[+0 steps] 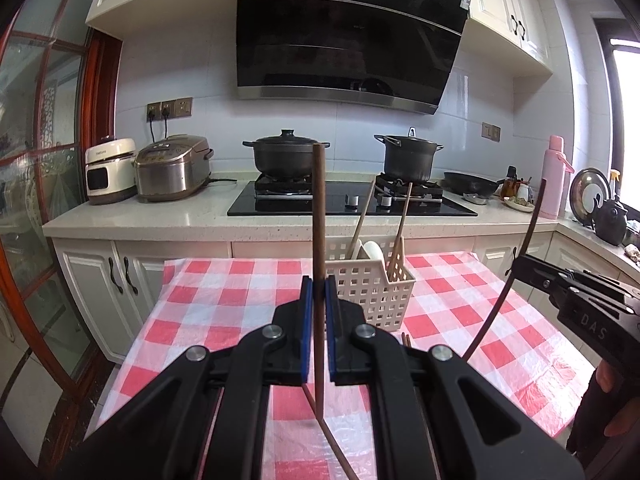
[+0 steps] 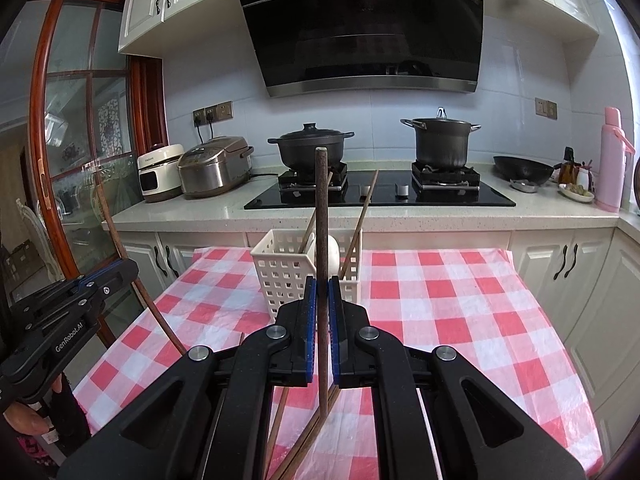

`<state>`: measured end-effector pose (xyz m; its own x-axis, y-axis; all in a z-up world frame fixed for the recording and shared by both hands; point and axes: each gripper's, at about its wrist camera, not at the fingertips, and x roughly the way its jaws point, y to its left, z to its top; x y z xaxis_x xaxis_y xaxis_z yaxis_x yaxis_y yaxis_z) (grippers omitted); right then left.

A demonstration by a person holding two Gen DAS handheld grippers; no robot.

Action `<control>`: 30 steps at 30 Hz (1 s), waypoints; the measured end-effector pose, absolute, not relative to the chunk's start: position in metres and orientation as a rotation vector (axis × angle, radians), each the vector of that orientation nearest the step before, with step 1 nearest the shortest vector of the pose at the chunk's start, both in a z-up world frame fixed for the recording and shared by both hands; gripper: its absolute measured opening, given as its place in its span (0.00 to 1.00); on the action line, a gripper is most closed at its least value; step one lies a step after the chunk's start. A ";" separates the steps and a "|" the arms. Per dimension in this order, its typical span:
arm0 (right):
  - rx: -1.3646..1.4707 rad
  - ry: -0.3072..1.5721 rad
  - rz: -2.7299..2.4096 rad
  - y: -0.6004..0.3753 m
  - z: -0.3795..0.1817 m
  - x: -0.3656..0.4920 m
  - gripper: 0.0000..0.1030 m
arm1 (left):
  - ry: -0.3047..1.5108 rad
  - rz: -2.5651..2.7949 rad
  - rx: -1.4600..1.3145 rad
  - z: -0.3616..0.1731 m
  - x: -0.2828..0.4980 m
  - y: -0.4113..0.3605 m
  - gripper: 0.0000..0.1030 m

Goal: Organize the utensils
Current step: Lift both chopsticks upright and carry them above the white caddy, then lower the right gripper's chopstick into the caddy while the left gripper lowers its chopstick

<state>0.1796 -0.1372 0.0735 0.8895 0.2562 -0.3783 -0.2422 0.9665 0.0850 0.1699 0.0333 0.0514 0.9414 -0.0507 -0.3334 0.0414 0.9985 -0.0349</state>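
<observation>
Both tools pinch one upright chopstick each: left tool (image 1: 319,294) on the left chopstick (image 1: 318,216), right tool (image 2: 322,296) on the right chopstick (image 2: 322,220); white basket (image 1: 376,284) on the checked tabletop (image 1: 460,304) stands beyond, at one o'clock of the left, eleven of the right, about equally near

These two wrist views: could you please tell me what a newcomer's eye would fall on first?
Each black gripper, left gripper and right gripper, is shut on an upright dark wooden chopstick. Behind them a white perforated plastic basket holding wooden utensils stands on the red-and-white checked tablecloth.
</observation>
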 end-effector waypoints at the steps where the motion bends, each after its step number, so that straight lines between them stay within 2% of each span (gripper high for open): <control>1: 0.034 0.394 0.259 -0.137 0.075 0.181 0.06 | 0.337 -0.051 -0.025 0.054 0.172 0.032 0.06; 16: 0.012 0.358 0.255 -0.135 0.097 0.223 0.06 | 0.285 -0.104 0.005 0.095 0.212 0.019 0.06; 30: 0.007 0.302 0.243 -0.140 0.131 0.271 0.06 | 0.207 -0.125 0.021 0.155 0.264 0.012 0.06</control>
<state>0.2707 -0.1398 0.1314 0.9257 0.2380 -0.2941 -0.2360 0.9708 0.0429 0.2644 0.0118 0.1553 0.9709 -0.1220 -0.2062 0.1263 0.9920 0.0079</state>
